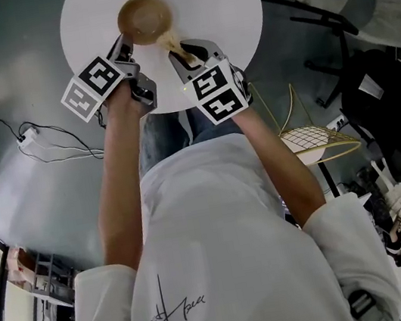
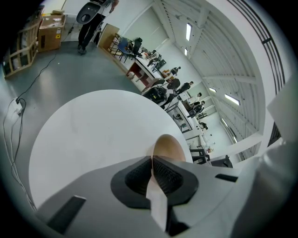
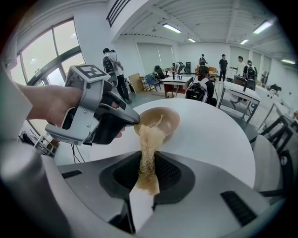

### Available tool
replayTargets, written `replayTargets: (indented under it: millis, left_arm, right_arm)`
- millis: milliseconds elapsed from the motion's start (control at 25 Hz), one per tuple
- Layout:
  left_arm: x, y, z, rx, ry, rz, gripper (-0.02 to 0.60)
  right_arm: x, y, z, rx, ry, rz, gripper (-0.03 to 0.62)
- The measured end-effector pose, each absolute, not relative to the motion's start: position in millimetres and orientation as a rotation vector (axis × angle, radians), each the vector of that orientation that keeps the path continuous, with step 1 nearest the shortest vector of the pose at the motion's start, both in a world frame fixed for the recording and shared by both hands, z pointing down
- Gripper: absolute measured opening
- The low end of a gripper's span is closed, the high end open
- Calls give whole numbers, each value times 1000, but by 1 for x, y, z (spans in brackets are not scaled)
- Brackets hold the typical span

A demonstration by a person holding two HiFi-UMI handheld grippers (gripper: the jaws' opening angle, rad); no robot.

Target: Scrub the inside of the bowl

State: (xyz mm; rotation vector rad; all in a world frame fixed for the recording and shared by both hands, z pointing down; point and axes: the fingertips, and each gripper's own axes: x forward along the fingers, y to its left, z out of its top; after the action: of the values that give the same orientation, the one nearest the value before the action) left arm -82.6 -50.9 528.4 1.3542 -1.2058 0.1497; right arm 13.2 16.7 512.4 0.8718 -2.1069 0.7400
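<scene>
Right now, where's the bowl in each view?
Head view: bowl top centre.
Left gripper view: bowl just right of centre, rim pinched between the jaws.
Right gripper view: bowl centre, behind the scrubber.
Shared landmark: round white table under it.

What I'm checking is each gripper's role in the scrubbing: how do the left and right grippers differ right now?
The left gripper is clamped on the brown bowl's thin rim; the right gripper is clamped on a fibrous scrubber whose free end reaches the bowl. The left gripper's jaws are nearly together; the right gripper's stand slightly apart round the scrubber. Both tilt down over the white round table.
</scene>
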Motion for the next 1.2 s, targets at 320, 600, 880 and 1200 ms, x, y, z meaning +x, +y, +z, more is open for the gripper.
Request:
replayTargets:
  millis: [320,600,880,1200]
  left_arm:
    - [-89,-50,528,1341,-1209,138,17]
    - [-93,-54,526,1365,-1213,155,17]
    - [-95,-55,526,1361,-1206,147,17]
    - [-101,-54,526,1351,-1203,133,17]
  right_arm:
    - [-1,22,509,846,-2110,730,91]
    - [-17,26,509,795,-2118,721,89]
    - [-30,26,504,755,-2138,692,91]
    - [-40,31,502,718,-2153,679,90]
